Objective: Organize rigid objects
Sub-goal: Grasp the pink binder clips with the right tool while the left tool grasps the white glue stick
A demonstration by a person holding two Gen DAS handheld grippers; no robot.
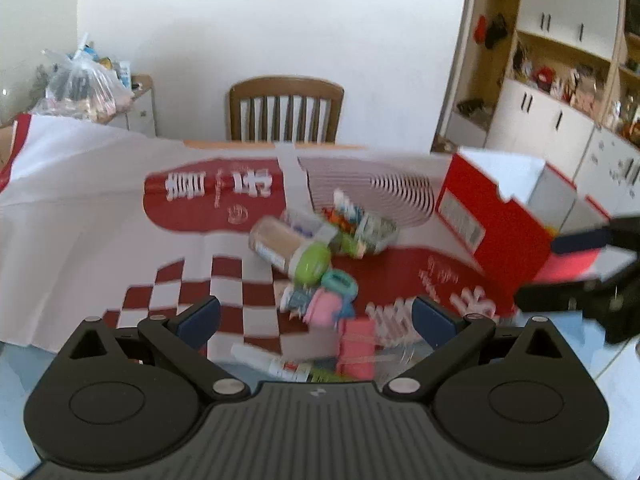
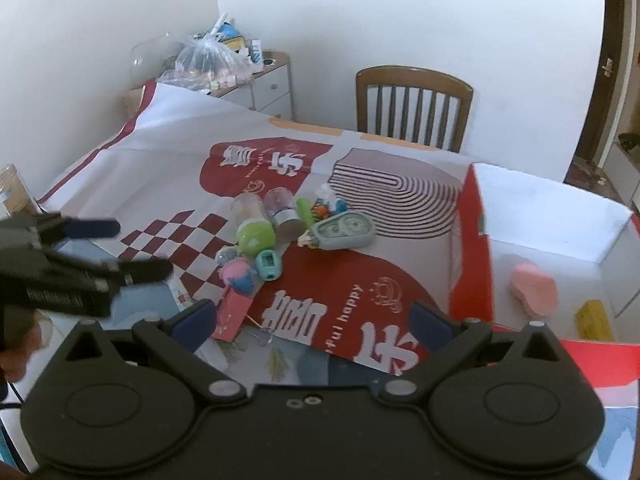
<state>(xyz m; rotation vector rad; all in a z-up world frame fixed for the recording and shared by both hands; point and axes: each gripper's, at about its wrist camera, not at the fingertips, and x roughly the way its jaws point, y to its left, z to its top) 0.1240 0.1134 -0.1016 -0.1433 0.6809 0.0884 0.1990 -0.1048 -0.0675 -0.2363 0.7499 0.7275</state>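
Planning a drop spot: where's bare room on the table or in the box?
Free: the white floor of the red cardboard box beyond the pink eraser; cloth left of the checkered print. Crowded: the small-toy pile around the green round case.

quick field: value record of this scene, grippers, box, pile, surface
left gripper: open, holds nothing
right gripper: open, holds nothing
red box: open, at the right of the table
in box: pink item, yellow item
pile: green round case, teal correction tape, pink card, other small items
surface: red and white printed cloth
background: wooden chair
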